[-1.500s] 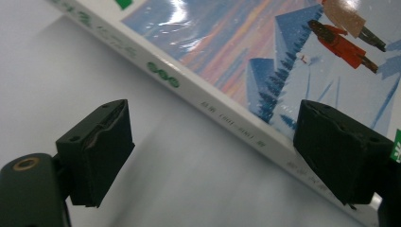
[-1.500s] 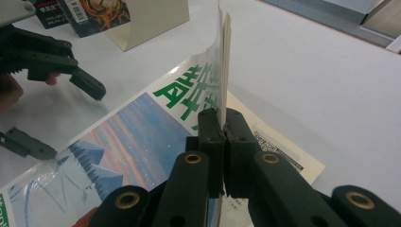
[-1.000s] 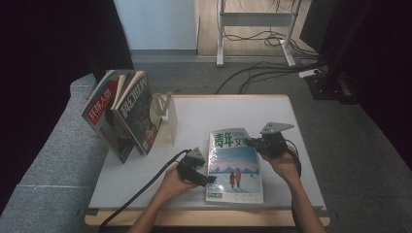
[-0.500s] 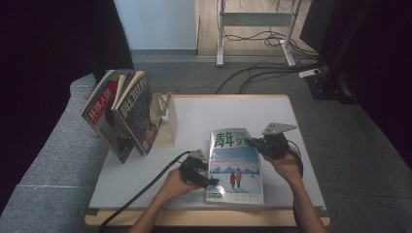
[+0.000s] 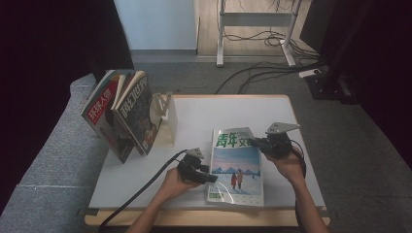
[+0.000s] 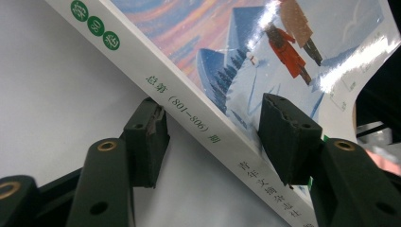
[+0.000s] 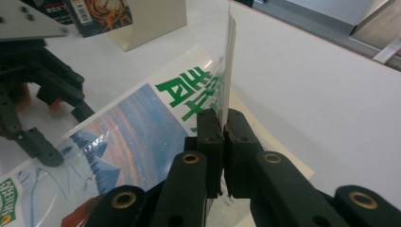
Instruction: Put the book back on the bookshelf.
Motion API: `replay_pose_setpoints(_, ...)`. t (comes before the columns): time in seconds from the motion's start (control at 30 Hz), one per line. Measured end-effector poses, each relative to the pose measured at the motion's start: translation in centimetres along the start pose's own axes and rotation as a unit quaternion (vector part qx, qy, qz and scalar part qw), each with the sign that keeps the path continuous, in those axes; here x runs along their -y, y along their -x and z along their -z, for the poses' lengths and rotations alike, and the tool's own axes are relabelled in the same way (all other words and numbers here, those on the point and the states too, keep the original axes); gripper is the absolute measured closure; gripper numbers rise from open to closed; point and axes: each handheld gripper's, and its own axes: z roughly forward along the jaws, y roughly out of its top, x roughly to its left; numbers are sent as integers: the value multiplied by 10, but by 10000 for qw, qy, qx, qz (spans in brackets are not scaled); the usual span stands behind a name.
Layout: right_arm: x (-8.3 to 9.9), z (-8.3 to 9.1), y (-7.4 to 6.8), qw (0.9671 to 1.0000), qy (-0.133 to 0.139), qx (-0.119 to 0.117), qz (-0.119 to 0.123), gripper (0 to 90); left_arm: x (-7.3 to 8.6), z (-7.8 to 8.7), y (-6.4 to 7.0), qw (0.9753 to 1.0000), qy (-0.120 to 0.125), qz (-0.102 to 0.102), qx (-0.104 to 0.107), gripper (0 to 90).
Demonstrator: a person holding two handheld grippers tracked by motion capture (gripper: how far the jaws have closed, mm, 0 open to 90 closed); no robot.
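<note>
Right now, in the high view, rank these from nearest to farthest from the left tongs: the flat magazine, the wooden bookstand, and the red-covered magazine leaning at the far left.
1. The flat magazine: right beside the left tongs, its spine between the open jaws.
2. The wooden bookstand: farther back, to the left.
3. The red-covered magazine: farthest, at the table's left edge.
</note>
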Motion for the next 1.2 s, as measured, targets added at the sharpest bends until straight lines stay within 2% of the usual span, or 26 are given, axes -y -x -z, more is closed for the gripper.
replay_pose_setpoints(0.2,2,-2,4,9999,8,35,-149,852,0,0,0,9999,61,-1,134,502)
replay_pose_setpoints(0.33,-1,-4,5,9998,-11,137,-169,861,-2,4,-3,9998,94,-82,123,513)
replay_pose_setpoints(0.43,-6,-6,6,9998,27,176,-122,862,-5,10,-9,9998,140,-144,-14,526)
replay_pose_setpoints(0.5,-13,-7,6,9997,70,214,-91,862,-8,15,-13,9993,215,-221,-196,538)
replay_pose_setpoints(0.6,-27,-8,6,9993,195,306,-47,862,-13,23,-19,9975,398,-328,-489,560)
replay_pose_setpoints(0.67,-36,-8,4,9992,250,304,40,860,-12,27,-19,9962,472,-413,-608,565)
replay_pose_setpoints(0.83,-40,-10,-1,9994,235,228,138,857,1,30,-18,9949,704,-384,-613,574)
replay_pose_setpoints(1.07,-29,-10,5,9997,237,38,-71,845,5,35,-14,9946,710,-432,-614,589)
replay_pose_setpoints(1.2,-27,-11,4,9997,214,-28,-81,832,11,38,-15,9947,772,-386,-552,594)
